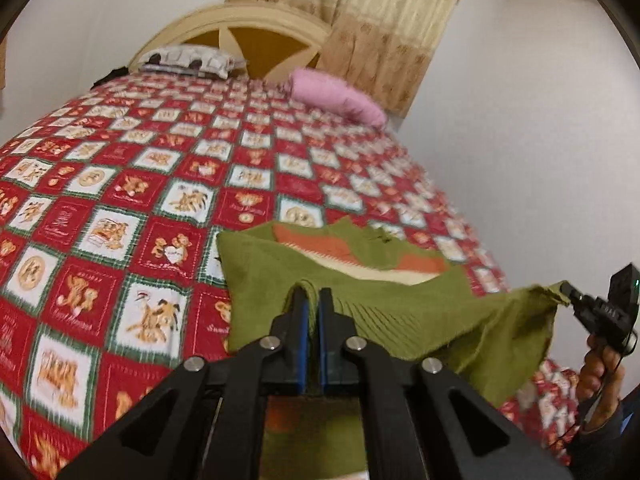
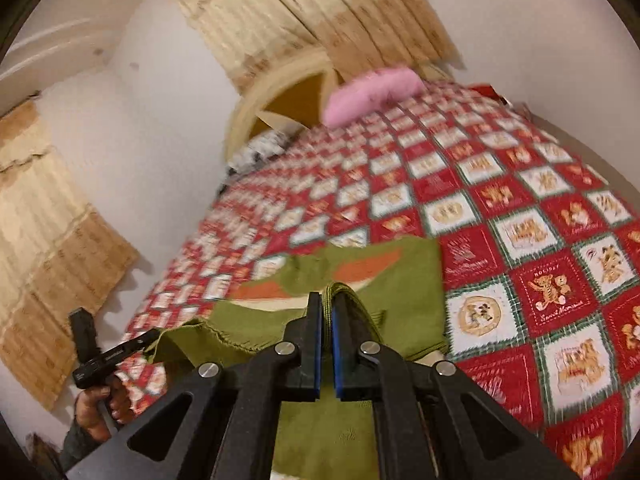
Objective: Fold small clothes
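Note:
A small green garment [image 1: 360, 280] with orange and cream stripes lies partly on the bed, its near edge lifted. My left gripper [image 1: 313, 294] is shut on a fold of the garment's ribbed hem. My right gripper [image 2: 328, 300] is shut on another part of the green hem [image 2: 340, 292]. The right gripper also shows in the left wrist view [image 1: 568, 294], pinching a corner of the cloth, held off the bed's right side. The left gripper shows in the right wrist view [image 2: 154, 338], pinching the opposite corner. The garment [image 2: 400, 276] hangs stretched between them.
The bed carries a red, white and green teddy-bear quilt [image 1: 140, 200]. A pink pillow [image 1: 336, 96] and a patterned pillow [image 1: 188, 60] lie by the cream headboard [image 1: 240, 24]. Beige curtains [image 1: 384, 20] hang behind. White walls flank the bed.

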